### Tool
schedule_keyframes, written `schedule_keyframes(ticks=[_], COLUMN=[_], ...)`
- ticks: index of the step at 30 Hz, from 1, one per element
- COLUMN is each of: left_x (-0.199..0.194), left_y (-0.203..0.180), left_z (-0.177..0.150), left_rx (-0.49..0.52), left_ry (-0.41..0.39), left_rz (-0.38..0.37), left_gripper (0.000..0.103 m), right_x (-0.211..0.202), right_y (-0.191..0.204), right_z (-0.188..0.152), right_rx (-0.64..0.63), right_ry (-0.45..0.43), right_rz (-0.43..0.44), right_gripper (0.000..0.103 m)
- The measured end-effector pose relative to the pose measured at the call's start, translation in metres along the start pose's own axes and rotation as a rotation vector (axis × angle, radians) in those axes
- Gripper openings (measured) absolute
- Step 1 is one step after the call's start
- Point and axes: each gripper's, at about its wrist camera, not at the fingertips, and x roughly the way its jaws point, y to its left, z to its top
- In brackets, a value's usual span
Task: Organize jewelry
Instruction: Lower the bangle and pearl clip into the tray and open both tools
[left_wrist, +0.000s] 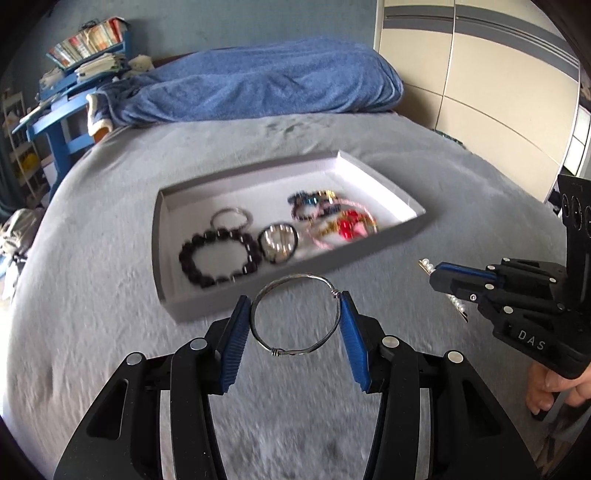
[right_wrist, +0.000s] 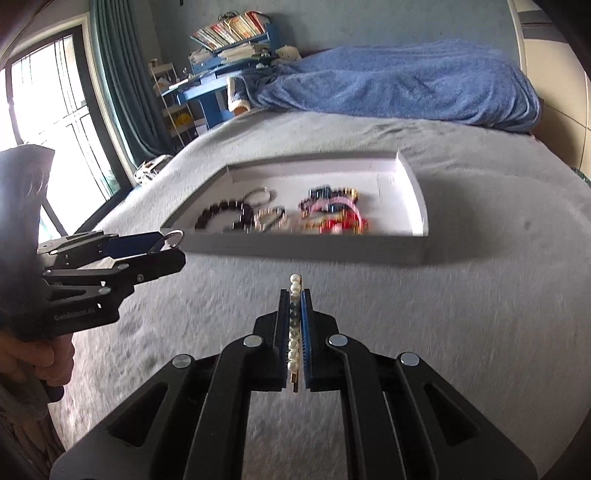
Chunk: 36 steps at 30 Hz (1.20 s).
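A shallow grey tray (left_wrist: 207, 304) (right_wrist: 317, 251) with a white inside lies on the grey bed. It holds several bracelets: a black bead bracelet (left_wrist: 218, 258) (right_wrist: 221, 216), a small silver ring bracelet (left_wrist: 229, 218), a dark band (left_wrist: 277, 242), and a colourful heap (left_wrist: 332, 218) (right_wrist: 332, 210). My left gripper (left_wrist: 295, 314) (right_wrist: 173, 245) is shut on a silver wire bangle (left_wrist: 295, 317), held above the bed just before the tray's near edge. My right gripper (right_wrist: 294, 306) (left_wrist: 437, 275) is shut on a pearl hair clip (right_wrist: 294, 332) (left_wrist: 428, 265), to the tray's right.
A blue blanket (left_wrist: 258, 85) lies bunched at the bed's far end. A blue desk with books (left_wrist: 70, 92) stands at the far left. A wardrobe (left_wrist: 480, 74) is at the right, and a window with curtains (right_wrist: 74, 110) at the left.
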Motion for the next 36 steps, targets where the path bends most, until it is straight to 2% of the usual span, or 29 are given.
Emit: schedule_keyframes(ticks=[9, 17, 25, 31, 34, 36], left_x=[0.014, 0.048, 0.081, 0.092, 0.093, 0.09], left_y=[0.015, 0.033, 0.039, 0.042, 0.041, 0.041], left_z=[0.044, 0.07, 0.074, 0.071, 0.069, 0.067], left_rx=[-0.021, -0.049, -0.032, -0.028, -0.018, -0.014], left_ry=[-0.054, -0.043, -0.003, 0.011, 0.011, -0.002], left_rz=[0.023, 0.036, 0.055, 0.071, 0.087, 0.098], left_gripper=[0.05, 0.05, 0.05, 0.05, 0.052, 0.065], right_x=[0.017, 0.053, 0.09, 0.102, 0.104, 0.102], right_y=[-0.001, -0.006, -0.014, -0.023, -0.026, -0.027], right_z=[0.061, 0.099, 0.106, 0.101, 0.099, 0.097], right_rx=[-0.038, -0.041, -0.031, -0.009, -0.006, -0.009], right_ry=[-0.064, -0.057, -0.007, 0.018, 0.02, 0.017], right_rz=[-0.003, -0.019, -0.048, -0.074, -0.085, -0.09], right_gripper=[0.006, 0.006, 0.006, 0.006, 0.013, 0.03])
